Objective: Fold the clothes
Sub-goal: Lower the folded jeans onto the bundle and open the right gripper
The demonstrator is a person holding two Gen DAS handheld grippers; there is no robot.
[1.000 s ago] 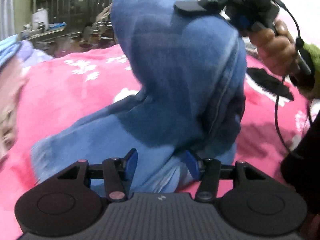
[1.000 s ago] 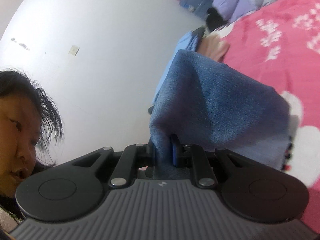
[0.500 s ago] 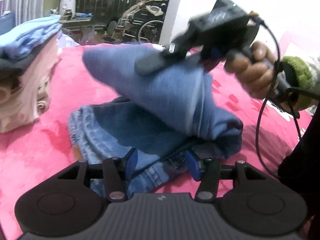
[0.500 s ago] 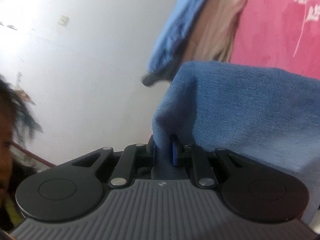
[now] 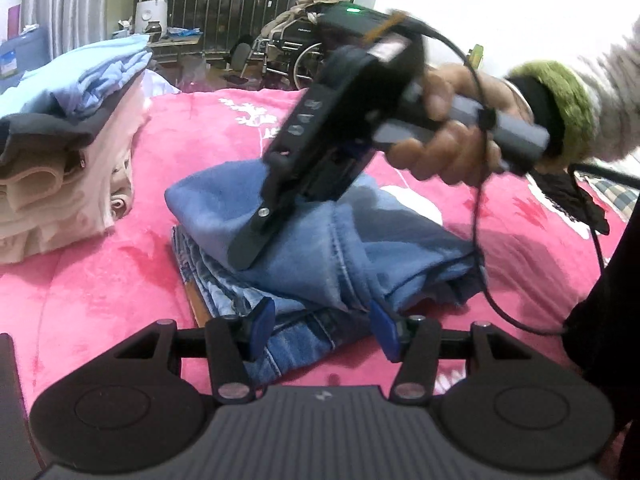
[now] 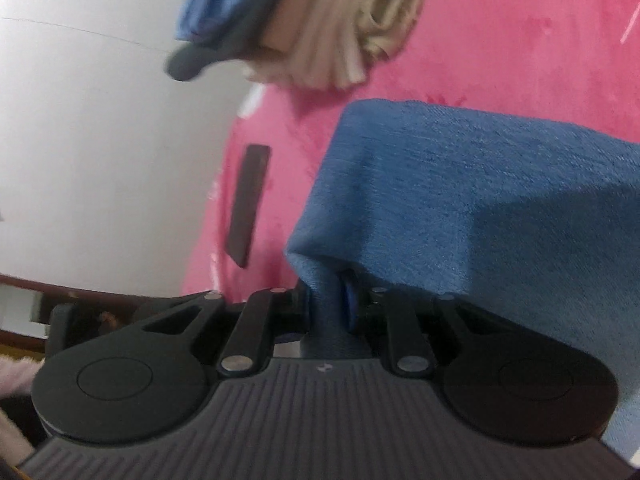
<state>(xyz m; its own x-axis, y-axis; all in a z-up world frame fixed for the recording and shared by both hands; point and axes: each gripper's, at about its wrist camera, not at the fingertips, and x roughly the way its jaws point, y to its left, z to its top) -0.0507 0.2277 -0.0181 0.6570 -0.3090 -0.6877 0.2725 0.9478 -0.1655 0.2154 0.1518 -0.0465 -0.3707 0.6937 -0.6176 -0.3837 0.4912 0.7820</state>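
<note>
Blue jeans (image 5: 328, 252) lie folded in layers on the pink blanket (image 5: 100, 280). My right gripper (image 6: 326, 308) is shut on a bunched fold of the denim (image 6: 480, 184). In the left wrist view that gripper (image 5: 320, 132) presses the top layer down onto the pile, held by a hand (image 5: 448, 128). My left gripper (image 5: 323, 328) stands open at the near edge of the jeans, its blue pads (image 5: 262, 322) on either side of the lower denim layers without pinching them.
A stack of folded clothes (image 5: 68, 140), light blue on top and beige below, sits at the left on the blanket. It also shows in the right wrist view as the same stack (image 6: 320, 20). A black cable (image 5: 480, 220) hangs from the right gripper. A wheelchair (image 5: 296, 56) and railing stand behind.
The right gripper has swung the lifted denim down and over onto the lower layers, so the jeans now lie as a compact pile. The left gripper stayed open at the near edge.
</note>
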